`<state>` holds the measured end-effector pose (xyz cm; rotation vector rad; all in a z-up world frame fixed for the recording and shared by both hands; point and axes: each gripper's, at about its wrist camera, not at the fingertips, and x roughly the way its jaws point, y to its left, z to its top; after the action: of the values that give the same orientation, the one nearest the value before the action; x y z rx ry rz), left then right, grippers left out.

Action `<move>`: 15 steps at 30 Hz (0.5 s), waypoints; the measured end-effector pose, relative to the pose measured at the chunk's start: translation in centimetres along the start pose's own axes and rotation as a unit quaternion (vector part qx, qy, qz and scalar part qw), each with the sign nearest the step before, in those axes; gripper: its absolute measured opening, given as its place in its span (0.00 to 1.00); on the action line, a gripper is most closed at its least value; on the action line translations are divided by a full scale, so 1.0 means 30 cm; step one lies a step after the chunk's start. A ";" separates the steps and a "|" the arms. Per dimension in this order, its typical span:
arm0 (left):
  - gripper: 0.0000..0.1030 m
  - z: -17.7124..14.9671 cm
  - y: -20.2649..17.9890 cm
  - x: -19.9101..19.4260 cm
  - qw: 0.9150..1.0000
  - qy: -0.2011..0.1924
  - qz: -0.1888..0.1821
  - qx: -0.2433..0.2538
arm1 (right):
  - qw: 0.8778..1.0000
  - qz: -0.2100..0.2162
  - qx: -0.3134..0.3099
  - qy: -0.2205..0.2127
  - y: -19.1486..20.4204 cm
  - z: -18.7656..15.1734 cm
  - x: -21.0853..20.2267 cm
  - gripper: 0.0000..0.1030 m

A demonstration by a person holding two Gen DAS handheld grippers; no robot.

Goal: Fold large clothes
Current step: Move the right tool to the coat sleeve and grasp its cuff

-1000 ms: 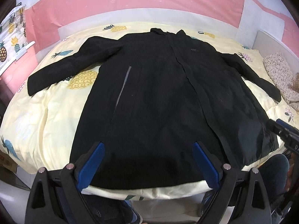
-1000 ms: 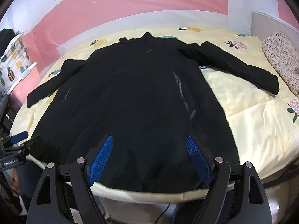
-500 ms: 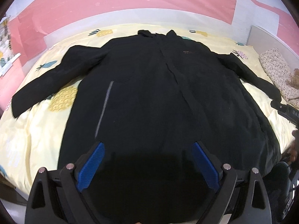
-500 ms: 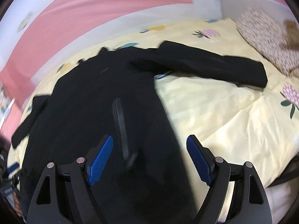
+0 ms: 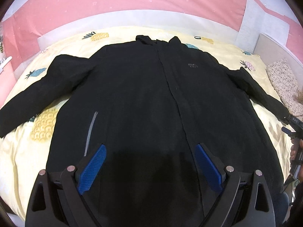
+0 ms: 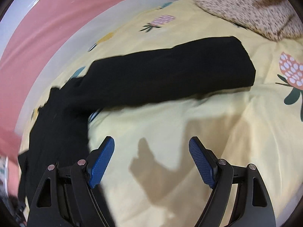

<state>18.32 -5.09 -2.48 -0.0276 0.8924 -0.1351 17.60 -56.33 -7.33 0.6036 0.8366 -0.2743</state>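
A long black coat lies flat, front up, on the yellow pineapple-print bedspread, collar far, both sleeves spread. My left gripper is open and empty, hovering over the coat's lower middle. My right gripper is open and empty above bare bedspread, with the coat's right sleeve stretched across just beyond it and the sleeve cuff at the right. The coat body lies to its left. The right gripper also shows at the right edge of the left wrist view.
A pink and white wall runs behind the bed. A speckled knitted pillow lies at the bed's right end, also in the left wrist view. The bed's near edge is below the left gripper.
My left gripper has moved forward over the coat's hem. My right gripper has swung right, from over the coat body to above the bedspread below the right sleeve.
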 end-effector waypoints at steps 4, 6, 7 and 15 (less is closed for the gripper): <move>0.93 0.028 -0.008 0.047 1.000 0.016 -0.024 0.006 | 0.998 0.009 0.063 0.001 -0.099 0.073 0.057 0.79; 0.93 0.037 -0.014 0.059 1.000 0.014 -0.021 0.010 | 0.996 0.018 0.089 -0.006 -0.135 0.097 0.065 0.79; 0.93 0.041 -0.016 0.065 1.000 0.013 -0.020 0.011 | 0.995 0.022 0.100 -0.011 -0.153 0.111 0.071 0.79; 0.82 0.037 -0.025 0.103 0.999 0.028 -0.042 0.012 | 0.990 0.016 0.139 -0.035 -0.212 0.186 0.117 0.79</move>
<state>21.02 -6.27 -4.13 -0.0400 0.9465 -0.2261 20.40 -64.74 -9.61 0.8630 0.7255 -0.3845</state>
